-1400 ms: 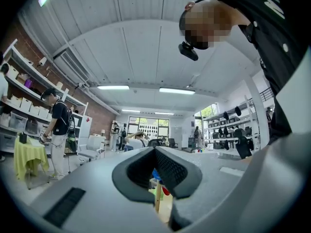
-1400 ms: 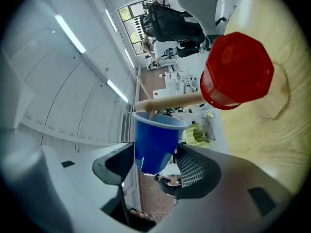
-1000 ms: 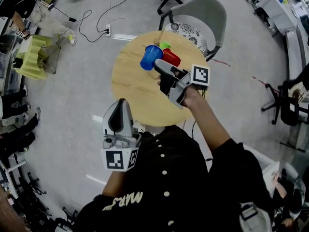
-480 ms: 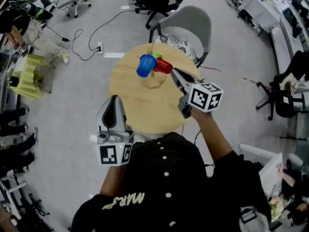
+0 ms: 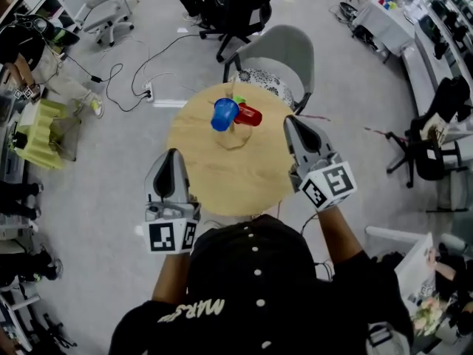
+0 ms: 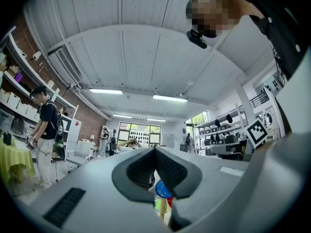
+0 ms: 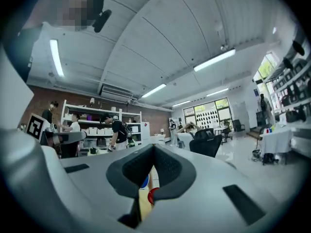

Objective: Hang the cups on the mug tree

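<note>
Wooden table (image 5: 214, 176) is bearing the mug tree (image 5: 235, 134), a grey chair (image 5: 284, 54) sitting just behind. Left gripper (image 5: 175, 157) and right gripper (image 5: 292, 123) are hovering beside its near rim, pressed together and empty, the right's jaws having just been closing on nothing. Blue cup (image 5: 224, 114), red cup (image 5: 249, 115) and green cup (image 5: 238, 100) are hanging already; nothing is obstructing.

The blue cup (image 5: 224, 115) looks glossy plastic, the table (image 5: 222, 177) matt wood.

3 cups (image 5: 224, 114) (blu/red/grn), 1 tree (image 5: 235, 138)
</note>
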`<state>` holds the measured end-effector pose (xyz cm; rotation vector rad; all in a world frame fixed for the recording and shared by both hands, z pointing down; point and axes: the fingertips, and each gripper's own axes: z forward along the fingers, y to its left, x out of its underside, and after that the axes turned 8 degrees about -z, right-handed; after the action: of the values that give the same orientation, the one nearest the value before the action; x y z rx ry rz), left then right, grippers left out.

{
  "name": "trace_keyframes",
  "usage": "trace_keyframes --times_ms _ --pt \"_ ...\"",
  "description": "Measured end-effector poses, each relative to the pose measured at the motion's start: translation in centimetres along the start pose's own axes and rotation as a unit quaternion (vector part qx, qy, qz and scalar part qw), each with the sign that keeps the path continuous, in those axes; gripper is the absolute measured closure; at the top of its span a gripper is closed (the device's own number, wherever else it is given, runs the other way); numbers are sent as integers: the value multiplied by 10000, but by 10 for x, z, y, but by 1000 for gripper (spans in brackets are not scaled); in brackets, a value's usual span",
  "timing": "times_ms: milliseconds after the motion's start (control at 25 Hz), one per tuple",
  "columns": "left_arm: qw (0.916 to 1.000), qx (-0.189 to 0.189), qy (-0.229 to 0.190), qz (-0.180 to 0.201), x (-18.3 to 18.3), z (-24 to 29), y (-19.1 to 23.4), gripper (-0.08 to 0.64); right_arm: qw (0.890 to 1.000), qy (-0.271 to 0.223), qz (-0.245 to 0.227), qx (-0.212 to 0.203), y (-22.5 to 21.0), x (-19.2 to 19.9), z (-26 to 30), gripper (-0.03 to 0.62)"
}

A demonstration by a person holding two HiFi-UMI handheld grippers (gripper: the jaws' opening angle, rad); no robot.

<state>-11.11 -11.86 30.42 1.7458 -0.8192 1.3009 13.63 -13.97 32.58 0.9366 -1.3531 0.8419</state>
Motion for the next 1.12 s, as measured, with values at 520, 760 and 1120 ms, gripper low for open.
trace_keyframes --times_ms 520,760,1120 --pt "9993 -269 -56 265 -16 -12 28 564 9909 -468 -585 1122 -36 -38 -61 592" --pt "9982 -500 -110 311 -19 -22 37 563 9876 -398 -546 1415 -44 -31 -78 592" --pt "9984 -438 -67 341 -17 -19 32 564 9880 -479 -481 1390 -42 -29 -77 592"
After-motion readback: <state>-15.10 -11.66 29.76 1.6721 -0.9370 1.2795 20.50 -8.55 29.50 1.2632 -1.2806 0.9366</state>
